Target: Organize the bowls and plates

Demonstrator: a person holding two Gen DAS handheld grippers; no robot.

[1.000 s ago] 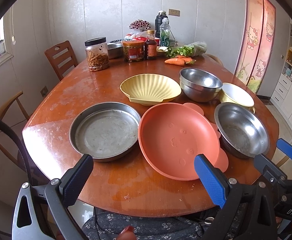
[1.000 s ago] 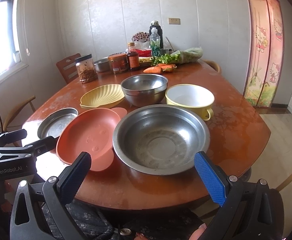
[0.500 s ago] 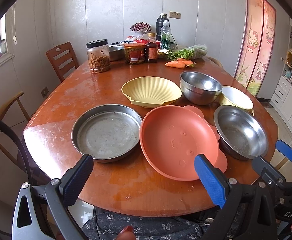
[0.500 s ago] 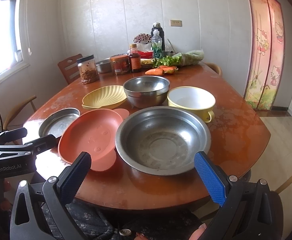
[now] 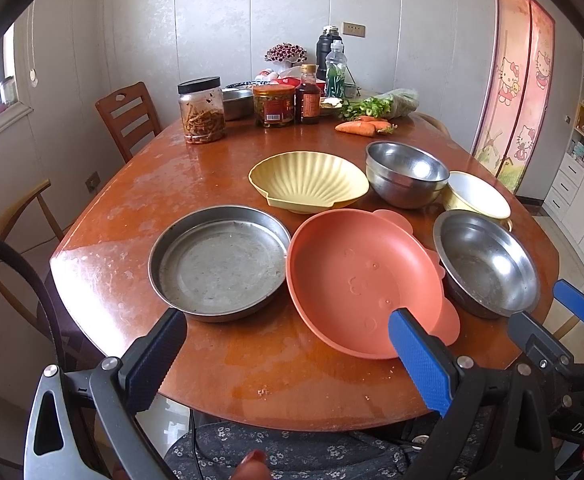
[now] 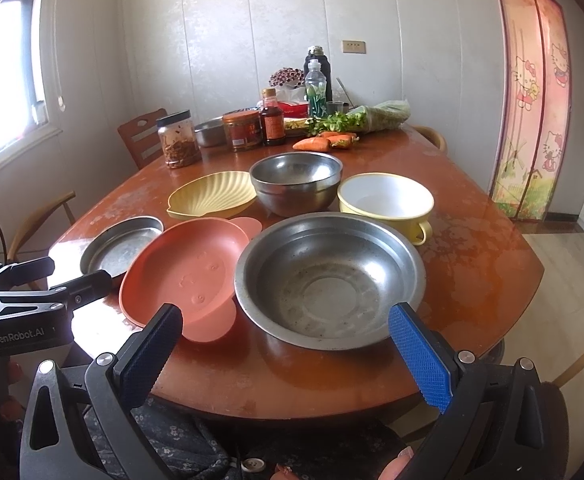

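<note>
On the round wooden table (image 5: pixel 140 204) sit a flat steel pan (image 5: pixel 220 260), an orange plate (image 5: pixel 359 280), a yellow shell-shaped dish (image 5: pixel 307 180), a wide steel bowl (image 6: pixel 327 276), a deeper steel bowl (image 6: pixel 295 180) and a yellow cup-bowl (image 6: pixel 385 200). My left gripper (image 5: pixel 288 360) is open and empty, at the near table edge in front of the pan and the orange plate. My right gripper (image 6: pixel 284 356) is open and empty, at the near edge in front of the wide steel bowl (image 5: pixel 487 260).
Jars (image 5: pixel 202 110), bottles (image 5: pixel 307 94), carrots (image 5: pixel 357 127) and greens stand at the table's far end. Wooden chairs (image 5: pixel 128 116) are at the left and far side. A white cabinet (image 5: pixel 583 184) and a curtained door are at the right.
Both grippers have tilted slightly down or drawn back a little, so the dishes sit lower in view. No dish has moved.
</note>
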